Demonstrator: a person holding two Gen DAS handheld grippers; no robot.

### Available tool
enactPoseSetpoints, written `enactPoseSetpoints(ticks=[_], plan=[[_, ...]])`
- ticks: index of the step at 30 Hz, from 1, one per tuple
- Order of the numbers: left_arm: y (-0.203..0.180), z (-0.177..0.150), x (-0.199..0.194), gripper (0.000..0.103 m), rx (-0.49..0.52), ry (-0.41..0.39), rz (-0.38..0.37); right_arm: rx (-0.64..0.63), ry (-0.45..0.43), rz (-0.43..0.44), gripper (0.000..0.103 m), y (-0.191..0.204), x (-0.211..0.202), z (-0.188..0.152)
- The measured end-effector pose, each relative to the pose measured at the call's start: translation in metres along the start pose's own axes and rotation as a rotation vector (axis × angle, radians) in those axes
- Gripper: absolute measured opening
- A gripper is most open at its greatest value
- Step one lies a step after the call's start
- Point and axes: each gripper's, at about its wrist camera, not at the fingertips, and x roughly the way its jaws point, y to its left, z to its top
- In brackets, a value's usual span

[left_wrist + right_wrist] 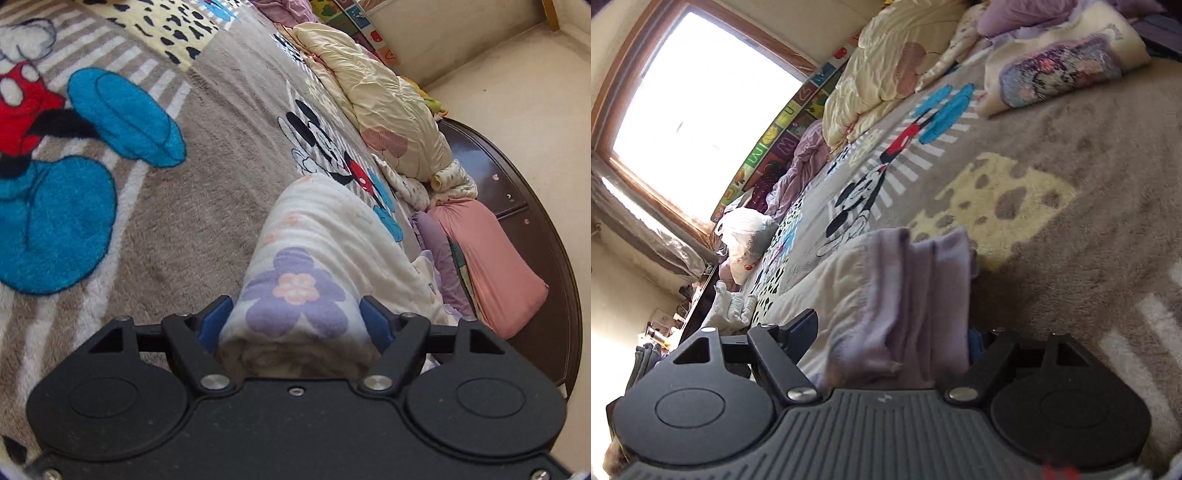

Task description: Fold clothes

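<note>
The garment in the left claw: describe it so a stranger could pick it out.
On the grey cartoon-print blanket, look at the near end, between the left claw's blue pads. The cream garment there has a big purple flower with a pink centre, unlike the plain pink bundle beside it.

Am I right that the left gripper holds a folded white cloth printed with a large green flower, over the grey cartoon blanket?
Not quite: the flower is purple with a pink centre, not green, as the left wrist view shows. The rest stands: the left gripper holds the folded white cloth over the grey cartoon blanket.

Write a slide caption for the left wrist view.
Left gripper clamps a folded floral garment above a cartoon-print blanket.
</note>
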Motion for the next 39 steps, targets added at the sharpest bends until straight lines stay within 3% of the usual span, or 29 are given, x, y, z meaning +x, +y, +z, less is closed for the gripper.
enactPoseSetpoints(ticks=[4, 6, 9, 12, 25, 31, 35, 39], plan=[[0.009, -0.006, -0.003, 0.075, -0.039, -0.005, -0.042, -0.029, 0.044, 0.011, 0.085, 0.002, 0.01, -0.005], [0.008, -0.006, 0.0, 0.069, -0.034, -0.002, -0.046, -0.086, 0.057, -0.017, 0.085, 0.01, 0.018, -0.011], [0.003, -0.005, 0.009, 0.061, -0.038, 0.0, -0.036, -0.116, 0.055, -0.018, 0.073, 0.015, 0.018, -0.012], [-0.006, -0.002, 0.012, 0.057, -0.018, -0.004, -0.029, -0.121, 0.046, -0.024, 0.068, 0.017, 0.016, -0.009], [-0.051, 0.018, 0.024, 0.051, 0.042, 0.002, -0.059, -0.137, 0.004, -0.043, 0.062, 0.022, 0.009, 0.006], [-0.086, 0.025, 0.053, 0.051, 0.089, 0.026, -0.119, -0.076, -0.077, -0.034, 0.062, 0.009, -0.003, 0.029], [-0.124, 0.033, 0.088, 0.051, 0.12, 0.053, -0.194, 0.019, -0.19, -0.004, 0.062, -0.007, -0.016, 0.058], [-0.169, 0.038, 0.13, 0.051, 0.145, 0.077, -0.27, 0.014, -0.335, -0.036, 0.062, -0.017, -0.029, 0.093]])
